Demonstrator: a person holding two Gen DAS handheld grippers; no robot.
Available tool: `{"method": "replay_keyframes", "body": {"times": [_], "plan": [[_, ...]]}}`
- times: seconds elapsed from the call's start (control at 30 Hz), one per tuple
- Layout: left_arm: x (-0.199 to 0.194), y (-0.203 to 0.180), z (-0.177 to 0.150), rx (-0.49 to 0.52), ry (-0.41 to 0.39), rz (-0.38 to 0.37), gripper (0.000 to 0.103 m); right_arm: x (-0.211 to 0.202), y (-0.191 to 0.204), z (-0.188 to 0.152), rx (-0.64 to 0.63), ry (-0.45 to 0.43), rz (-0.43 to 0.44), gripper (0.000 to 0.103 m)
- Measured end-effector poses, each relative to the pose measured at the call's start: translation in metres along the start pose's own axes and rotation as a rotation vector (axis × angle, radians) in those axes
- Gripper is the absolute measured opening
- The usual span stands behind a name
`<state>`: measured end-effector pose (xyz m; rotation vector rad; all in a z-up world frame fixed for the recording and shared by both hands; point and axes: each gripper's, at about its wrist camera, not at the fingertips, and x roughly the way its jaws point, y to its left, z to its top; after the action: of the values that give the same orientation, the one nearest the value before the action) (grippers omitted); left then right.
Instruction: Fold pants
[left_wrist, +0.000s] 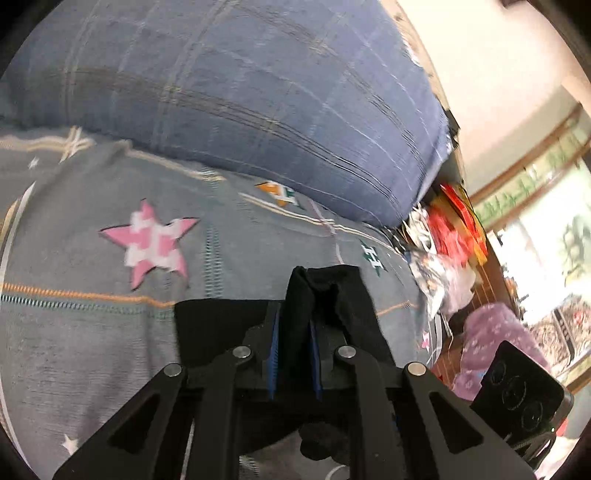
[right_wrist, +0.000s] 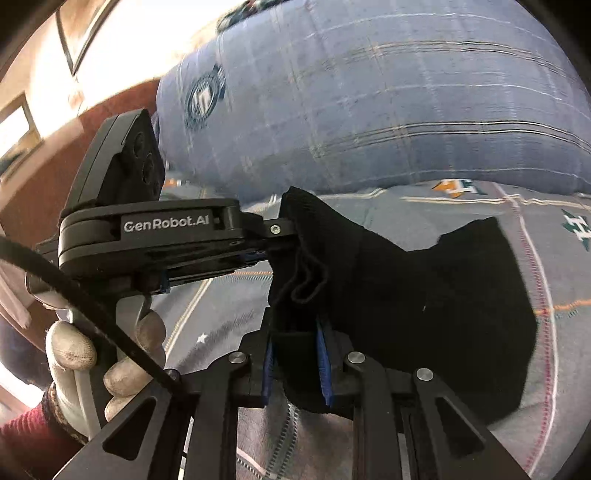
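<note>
The black pants are held up above the grey patterned bedsheet. My right gripper is shut on a bunched edge of the pants, which drape away to the right. My left gripper comes in from the left of the right wrist view, held by a gloved hand, and is shut on the same edge close by. In the left wrist view my left gripper pinches a fold of the pants between its blue pads.
A big blue plaid pillow lies across the far side of the bed. Red and white clutter and a purple cloth sit beyond the bed's right edge. The right gripper's housing shows at lower right.
</note>
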<state>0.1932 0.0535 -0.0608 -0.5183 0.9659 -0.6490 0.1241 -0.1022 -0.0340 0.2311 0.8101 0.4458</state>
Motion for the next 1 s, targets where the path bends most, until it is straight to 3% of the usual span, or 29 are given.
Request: {"method": "replay_keyframes", "body": {"times": [0.1,0.2,0.37,0.5,0.67,0.73,0.83,0.93,1.0], "plan": [[0.001,0.024,-0.002,-0.05,0.003,0.001,0.018,0.016,0.008,-0.001,-0.031,0.033,-0.007,0.022],[0.001,0.045,-0.004,-0.106,0.01,-0.008,0.026,0.026,0.019,-0.009,-0.067,0.061,0.001,0.03],[-0.023,0.067,0.001,-0.183,-0.032,-0.034,0.041,0.027,0.044,-0.027,-0.181,0.074,0.027,0.075],[-0.047,0.072,0.003,-0.215,-0.072,-0.025,0.045,0.026,0.061,-0.048,-0.271,0.118,0.035,0.079],[-0.046,0.054,-0.001,-0.165,-0.029,-0.004,0.057,0.001,0.048,-0.062,-0.229,0.133,0.067,0.079],[-0.033,0.046,-0.006,-0.143,0.014,0.009,0.058,-0.018,0.033,-0.057,-0.189,0.109,0.061,0.079],[-0.018,0.039,-0.016,-0.125,0.048,0.007,0.06,-0.058,-0.003,-0.036,-0.077,0.004,0.018,0.079],[-0.004,0.034,-0.02,-0.127,0.07,-0.003,0.059,-0.081,-0.046,-0.006,0.058,-0.079,-0.067,0.08],[-0.001,0.024,-0.021,-0.073,0.067,0.028,0.041,-0.079,-0.062,0.015,0.081,-0.101,-0.121,0.082]]}}
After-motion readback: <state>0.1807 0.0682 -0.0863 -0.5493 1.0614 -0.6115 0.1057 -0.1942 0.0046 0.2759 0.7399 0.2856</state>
